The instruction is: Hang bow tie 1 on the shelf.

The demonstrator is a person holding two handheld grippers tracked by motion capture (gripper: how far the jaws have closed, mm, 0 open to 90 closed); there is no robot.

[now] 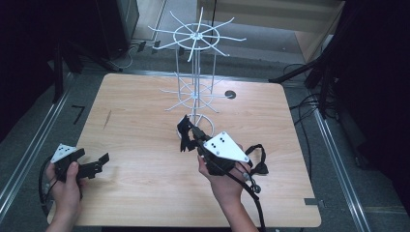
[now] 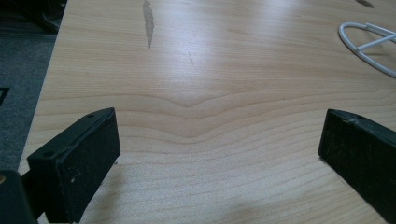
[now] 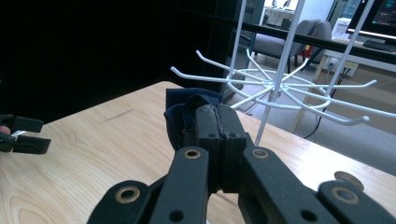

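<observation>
— Dark cloth [image 3: 184, 109] sits pinched in the right claw [image 3: 217, 122]; the right gripper view shows the jaws pressed together on it, the fabric bunched at their tips.

— The high view puts that claw [image 1: 186, 135] above the counter [image 1: 145, 193], near the foot of the white wire rack [image 1: 196, 92]. The cloth [image 1: 183, 126] is just a dark lump there.

— The rack's hooks [image 3: 280, 86] spread right behind the cloth, apart from it.

— And the left claw [image 1: 99, 162]?

— Wide open and holding nothing. The left gripper view has bare wood between its pads [image 2: 88, 163], with the rack's base ring [image 2: 369, 46] at the far right. From above it rests low at the counter's left edge.
</observation>
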